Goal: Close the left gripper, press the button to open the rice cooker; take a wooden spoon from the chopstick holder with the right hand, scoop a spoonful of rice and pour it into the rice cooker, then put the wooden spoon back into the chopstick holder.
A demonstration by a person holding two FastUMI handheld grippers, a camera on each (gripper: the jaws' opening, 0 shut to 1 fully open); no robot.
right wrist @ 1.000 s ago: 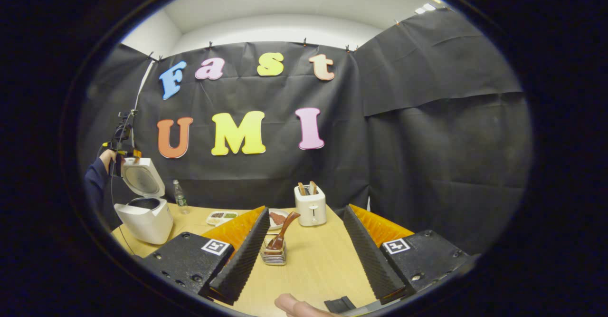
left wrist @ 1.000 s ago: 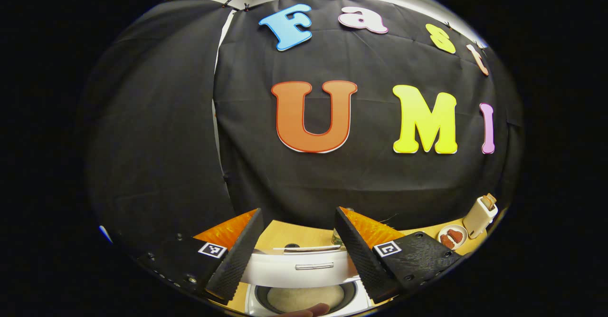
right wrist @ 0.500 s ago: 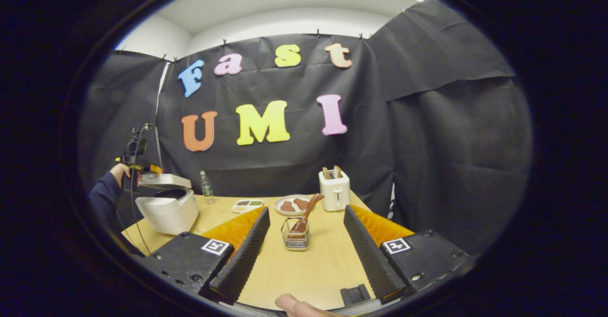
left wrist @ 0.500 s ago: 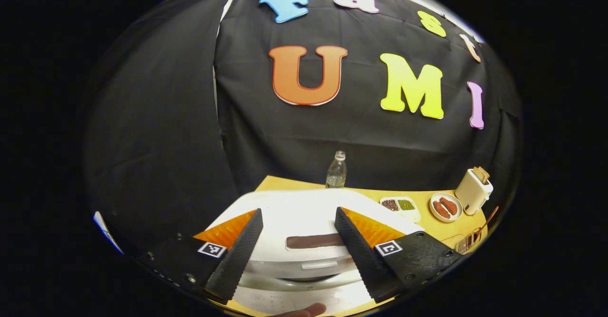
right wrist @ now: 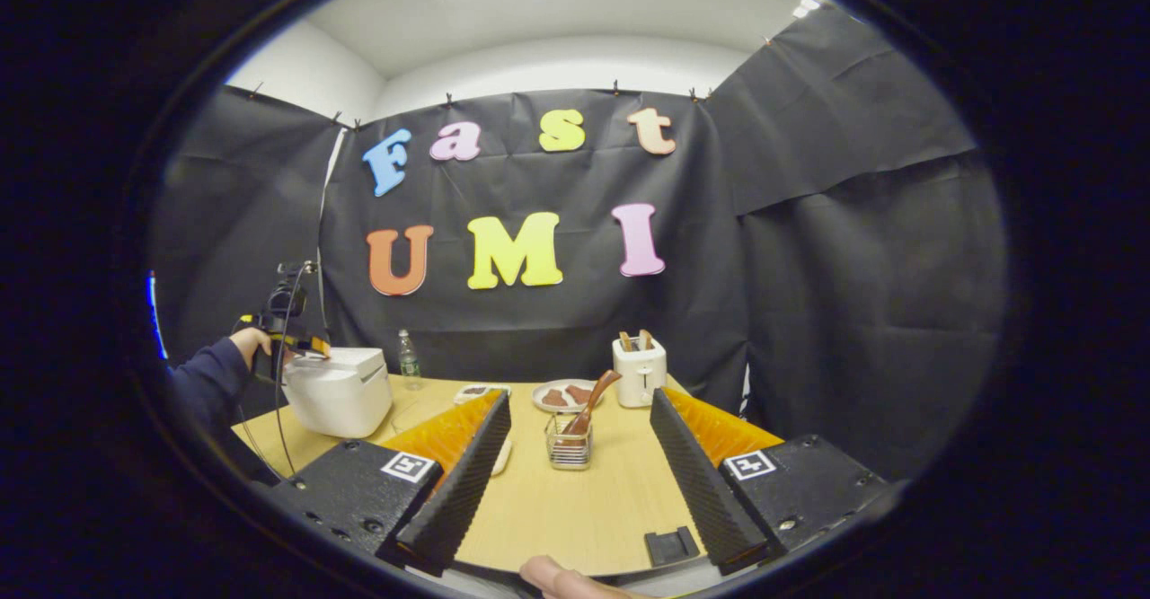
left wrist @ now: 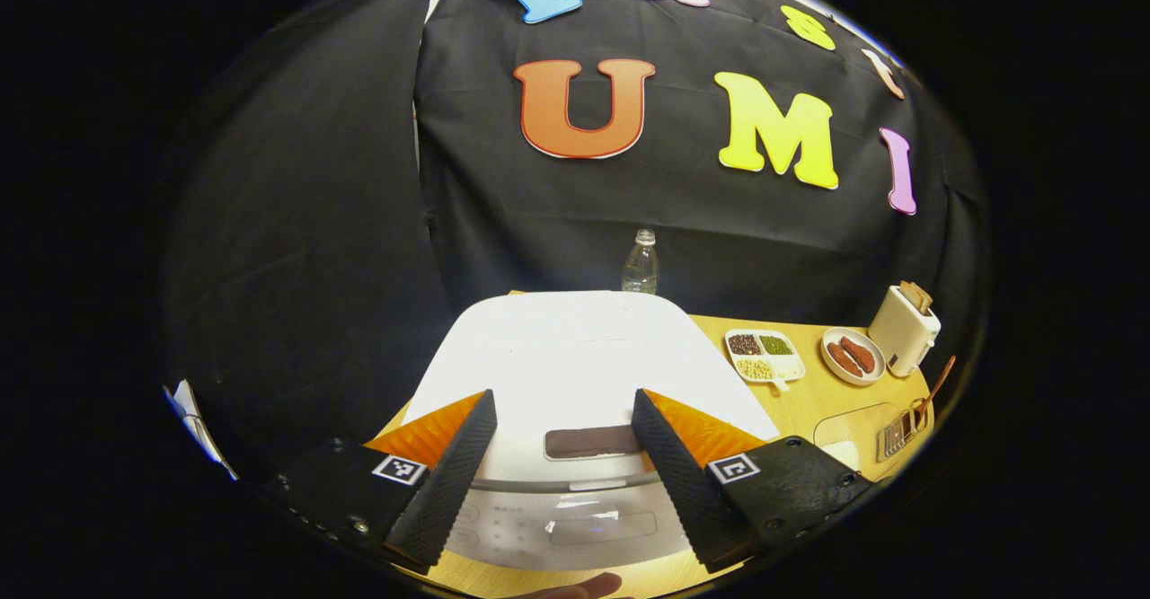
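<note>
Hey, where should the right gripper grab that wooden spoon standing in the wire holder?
Take the wooden spoon by the upper part of its handle, which rises clear above the wire holder and leans toward the toaster. Come in from above and in front with the open right gripper, fingers either side of the stem. Its lower end sits inside the wire holder, out of reach.

Left gripper view sits right over the white rice cooker w/ closed lid, looking down & fwd across it toward the black cloth back wall, very close in. Right gripper view hangs low at the near edge of the light wooden table, facing that wall from further back, cooker well off to its left. Both share the cooker, white toaster, clear plastic bottle & wire chopstick holder.
</note>
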